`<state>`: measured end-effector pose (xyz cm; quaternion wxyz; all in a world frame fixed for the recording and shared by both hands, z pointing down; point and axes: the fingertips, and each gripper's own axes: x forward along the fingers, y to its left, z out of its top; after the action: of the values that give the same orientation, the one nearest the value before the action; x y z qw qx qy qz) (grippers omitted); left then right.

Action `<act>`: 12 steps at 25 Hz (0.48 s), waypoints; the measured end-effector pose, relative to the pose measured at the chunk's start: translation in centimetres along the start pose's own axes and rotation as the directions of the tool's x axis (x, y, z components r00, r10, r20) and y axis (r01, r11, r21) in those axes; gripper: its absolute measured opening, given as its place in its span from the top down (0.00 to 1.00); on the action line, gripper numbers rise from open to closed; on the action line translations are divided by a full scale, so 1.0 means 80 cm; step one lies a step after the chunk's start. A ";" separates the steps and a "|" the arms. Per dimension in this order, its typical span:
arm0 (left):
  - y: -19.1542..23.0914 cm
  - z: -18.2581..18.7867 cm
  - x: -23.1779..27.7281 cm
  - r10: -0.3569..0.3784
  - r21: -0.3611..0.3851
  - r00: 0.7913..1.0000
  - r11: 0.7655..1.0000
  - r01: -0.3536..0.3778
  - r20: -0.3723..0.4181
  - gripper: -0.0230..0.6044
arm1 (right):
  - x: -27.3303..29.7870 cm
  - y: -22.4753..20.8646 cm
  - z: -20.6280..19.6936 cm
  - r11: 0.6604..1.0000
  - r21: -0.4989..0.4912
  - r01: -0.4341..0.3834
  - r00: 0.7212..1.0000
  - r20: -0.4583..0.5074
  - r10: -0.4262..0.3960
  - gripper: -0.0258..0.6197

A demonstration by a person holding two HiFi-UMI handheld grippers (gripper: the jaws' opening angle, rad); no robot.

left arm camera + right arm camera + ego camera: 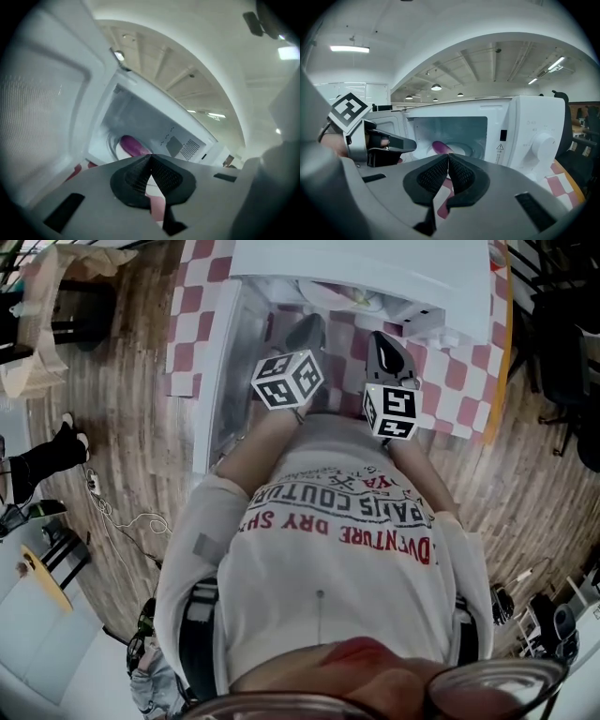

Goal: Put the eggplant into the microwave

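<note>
Eggplant: lies inside microwave, on the turntable.
Door: open.
Left gripper, right gripper: jaws together, empty.
Advice: push door shut with a flat, steady press, clear of the cavity.

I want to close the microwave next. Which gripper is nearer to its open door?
Left. The left gripper is shut, just beside the open door; the right gripper sits farther right, facing the microwave cavity.

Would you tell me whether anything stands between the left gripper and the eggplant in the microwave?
Nothing visible does: the door stands open, and the eggplant lies in the microwave, in plain view beyond the shut left gripper.
</note>
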<state>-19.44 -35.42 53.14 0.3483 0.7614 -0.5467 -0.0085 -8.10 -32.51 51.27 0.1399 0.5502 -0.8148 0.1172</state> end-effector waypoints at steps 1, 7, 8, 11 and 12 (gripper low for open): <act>-0.007 0.009 -0.004 -0.010 0.066 1.000 0.998 0.009 0.019 0.92 | 0.000 0.001 0.003 1.000 -0.003 0.000 1.000 0.005 0.000 0.92; -0.053 0.049 -0.030 -0.099 0.404 0.987 0.914 0.040 0.128 0.92 | 0.000 0.013 0.021 1.000 -0.026 -0.012 0.999 0.041 0.014 0.92; -0.061 0.053 -0.034 -0.115 0.446 0.983 0.894 0.039 0.143 0.92 | 0.000 0.014 0.024 0.999 -0.030 -0.016 0.999 0.050 0.017 0.92; -0.076 0.062 -0.040 -0.149 0.517 0.974 0.855 0.039 0.173 0.92 | 0.000 0.018 0.032 0.999 -0.043 -0.021 0.997 0.068 0.024 0.92; -0.077 0.063 -0.041 -0.153 0.523 0.972 0.851 0.039 0.176 0.92 | -0.001 0.019 0.033 0.999 -0.047 -0.023 0.997 0.070 0.026 0.92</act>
<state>-17.62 -34.28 44.81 0.0705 0.8480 -0.5238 0.0403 -9.77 -32.81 48.73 0.1221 0.5406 -0.8285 0.0804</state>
